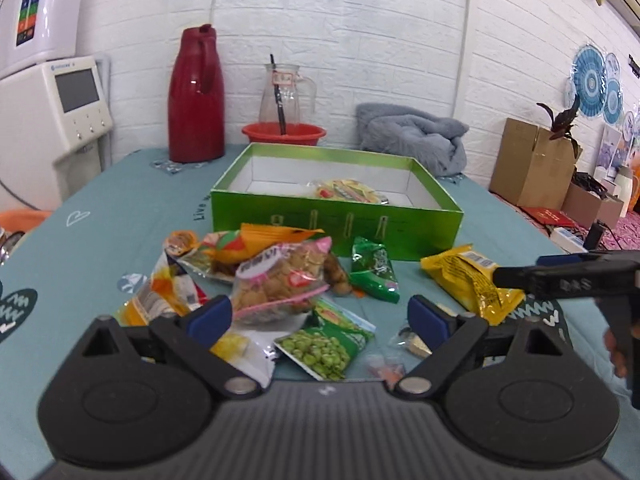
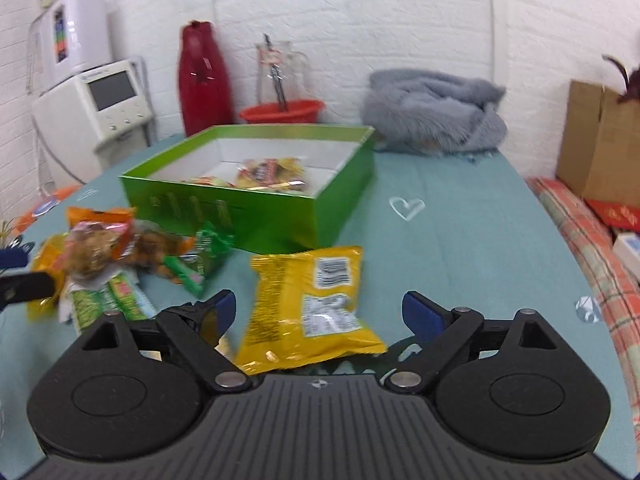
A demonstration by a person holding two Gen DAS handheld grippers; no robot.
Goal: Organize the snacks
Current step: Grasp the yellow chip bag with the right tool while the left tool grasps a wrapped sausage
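Snacks (image 1: 280, 280) lie in a loose heap on the teal tablecloth (image 1: 120, 200), just in front of the green box (image 1: 336, 220), which sits open at twelve o'clock in the left wrist view. A few packets (image 2: 264, 174) already rest inside the box, toward its far right part. From the heap, a clear bag of biscuits (image 1: 280, 284) lies on top, a green pea packet (image 1: 328, 340) at six o'clock of it, and a green triangular packet (image 1: 376, 272) at three o'clock. Farther toward three o'clock, apart from the heap, lies a yellow packet (image 2: 308, 304), label side up.

The left gripper (image 1: 320, 316) hangs over the near edge of the heap with its jaws spread wide and nothing between the pads. The right gripper (image 2: 320, 316) hangs over the yellow packet, jaws also spread, its blue pads on either side of the packet without pressing it. Behind the box stand a red flask (image 1: 196, 96), a glass jug (image 1: 284, 92) and a grey blanket (image 1: 416, 136).
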